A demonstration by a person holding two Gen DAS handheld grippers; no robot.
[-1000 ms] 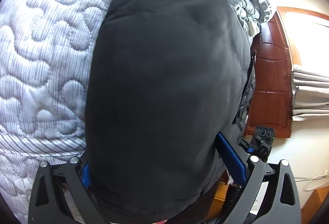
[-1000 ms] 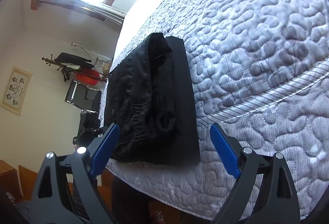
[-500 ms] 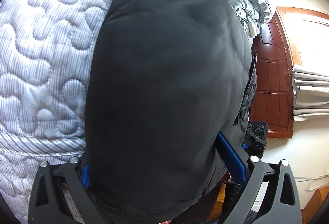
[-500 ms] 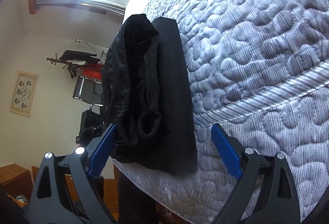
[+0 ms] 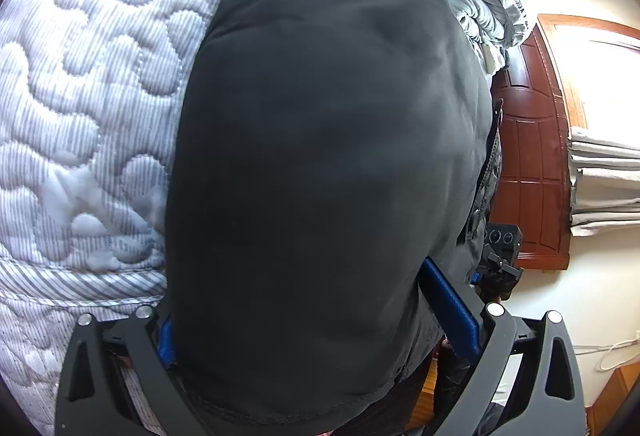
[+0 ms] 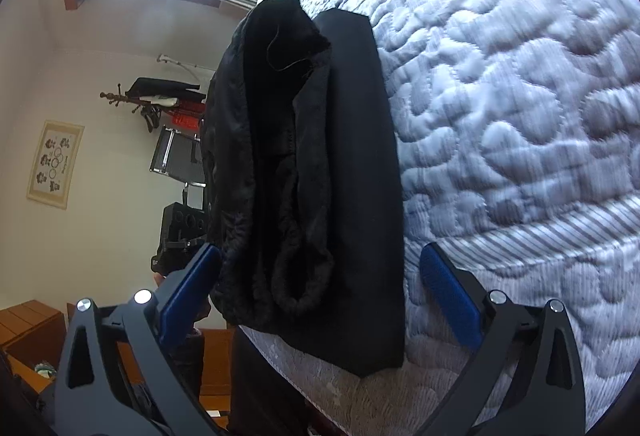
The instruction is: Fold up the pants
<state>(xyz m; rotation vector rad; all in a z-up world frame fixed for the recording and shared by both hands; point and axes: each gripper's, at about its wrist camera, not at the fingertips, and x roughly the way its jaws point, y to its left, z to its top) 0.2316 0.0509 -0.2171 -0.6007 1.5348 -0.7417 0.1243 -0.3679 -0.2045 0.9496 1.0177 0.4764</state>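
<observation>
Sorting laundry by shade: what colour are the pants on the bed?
Black pants, clearest in the right wrist view.

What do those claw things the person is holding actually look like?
Each claw, left and right, has two dark grey plastic fingers with triangular cut-outs, silver round bolt heads at the joints and ridged blue pads on the inner faces. No cables, lettering or sleeves show.
</observation>
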